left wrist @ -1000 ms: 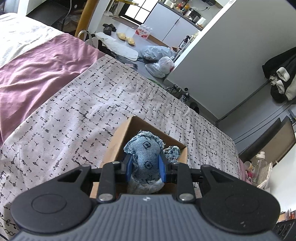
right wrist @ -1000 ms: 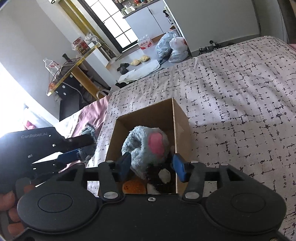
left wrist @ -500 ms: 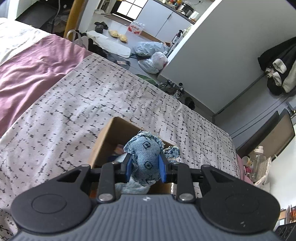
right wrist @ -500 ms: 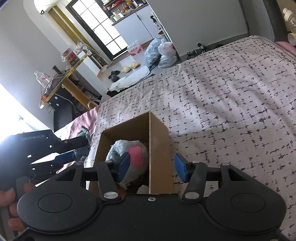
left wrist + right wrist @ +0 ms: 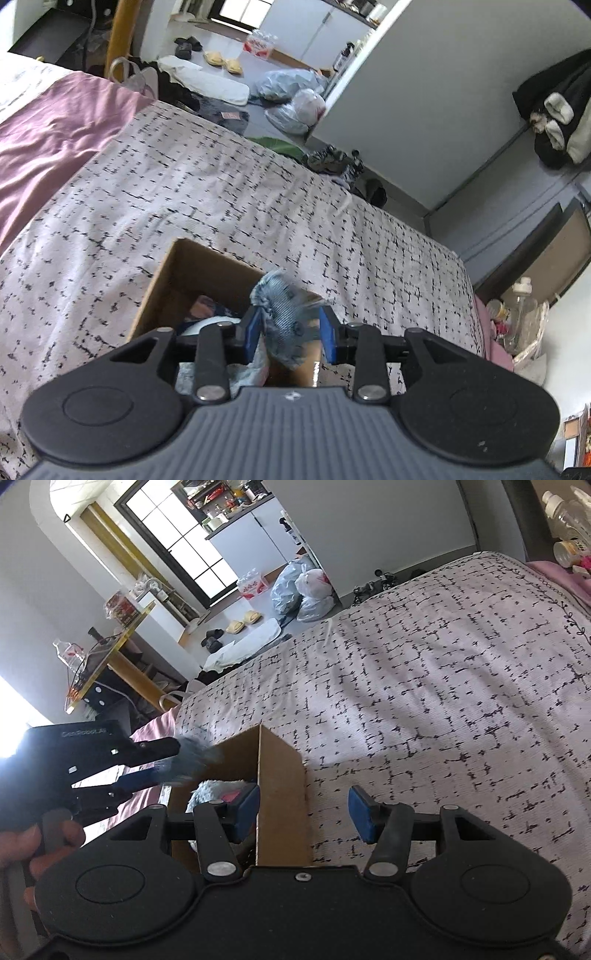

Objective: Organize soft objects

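Note:
An open cardboard box (image 5: 173, 273) stands on the bed with soft toys inside. My left gripper (image 5: 290, 328) is above the box; its jaws have spread and the blue denim soft toy (image 5: 282, 317) sits blurred between them, touching the left pad only. In the right wrist view the left gripper (image 5: 162, 760) hovers over the box's left side with the denim toy (image 5: 195, 757) at its tips. My right gripper (image 5: 303, 810) is open and empty, straddling the box's right wall (image 5: 280, 794). A grey plush with a pink patch (image 5: 218, 794) lies in the box.
The box rests on a white blanket with black dashes (image 5: 258, 192). A purple sheet (image 5: 48, 136) lies to the left. Beyond the bed are bags (image 5: 295, 99), slippers and a white cabinet. Bottles stand at the right bedside (image 5: 517, 314).
My left gripper's jaws have opened wider and the denim toy is slipping down toward the box. My right gripper has shifted right, off the grey plush, to the box's right wall.

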The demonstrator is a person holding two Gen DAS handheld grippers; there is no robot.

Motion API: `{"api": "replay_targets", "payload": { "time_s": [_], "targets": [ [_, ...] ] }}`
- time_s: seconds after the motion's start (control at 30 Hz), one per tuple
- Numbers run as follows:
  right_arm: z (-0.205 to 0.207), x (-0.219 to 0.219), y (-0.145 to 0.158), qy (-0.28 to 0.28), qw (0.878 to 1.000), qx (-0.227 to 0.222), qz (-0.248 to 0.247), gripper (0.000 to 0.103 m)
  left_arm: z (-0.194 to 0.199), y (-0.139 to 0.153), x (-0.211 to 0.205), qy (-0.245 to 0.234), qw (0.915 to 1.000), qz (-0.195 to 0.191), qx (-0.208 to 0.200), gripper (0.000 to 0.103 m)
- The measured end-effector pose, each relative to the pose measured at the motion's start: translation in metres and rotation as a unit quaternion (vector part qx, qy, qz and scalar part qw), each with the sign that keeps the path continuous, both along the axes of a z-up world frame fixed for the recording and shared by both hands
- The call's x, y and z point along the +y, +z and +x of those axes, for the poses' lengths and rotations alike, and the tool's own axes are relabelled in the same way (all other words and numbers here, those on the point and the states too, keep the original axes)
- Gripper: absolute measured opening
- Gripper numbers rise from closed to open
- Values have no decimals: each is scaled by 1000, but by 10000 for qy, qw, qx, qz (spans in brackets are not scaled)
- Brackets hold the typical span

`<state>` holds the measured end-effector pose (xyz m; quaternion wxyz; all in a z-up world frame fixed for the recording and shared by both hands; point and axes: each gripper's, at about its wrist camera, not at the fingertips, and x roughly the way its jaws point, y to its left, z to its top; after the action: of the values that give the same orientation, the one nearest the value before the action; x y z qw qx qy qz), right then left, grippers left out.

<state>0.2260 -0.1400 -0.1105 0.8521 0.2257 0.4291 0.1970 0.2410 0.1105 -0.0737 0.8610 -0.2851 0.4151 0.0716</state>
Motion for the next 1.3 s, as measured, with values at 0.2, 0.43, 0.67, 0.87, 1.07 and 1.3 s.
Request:
{"api": "replay_targets", "payload": {
  "time_s": [0.2,0.43,0.67,0.87,1.07,1.3],
  "targets": [
    [2,-7,2,-44,10000,-7,17,53,-1,1,-5,64,10000,68,16,43],
    [-4,-7,12,12,9999,-109,113,54,-19,11,-1,181,9996,204,89,44],
    [-15,-6,25,136,9996,-226,115,63,-38,19,-2,122,9991,361,172,56],
    [-30,-9,40,160,9990,-397,97,83,-58,29,-4,108,9985,526,122,72],
    [-43,-13,56,150,9977,-656,-1,97,-75,43,-9,-113,9967,804,12,79],
    [-60,-16,82,187,9954,-904,-236,103,-94,59,-14,-366,9948,945,-15,91]
  ]
}}
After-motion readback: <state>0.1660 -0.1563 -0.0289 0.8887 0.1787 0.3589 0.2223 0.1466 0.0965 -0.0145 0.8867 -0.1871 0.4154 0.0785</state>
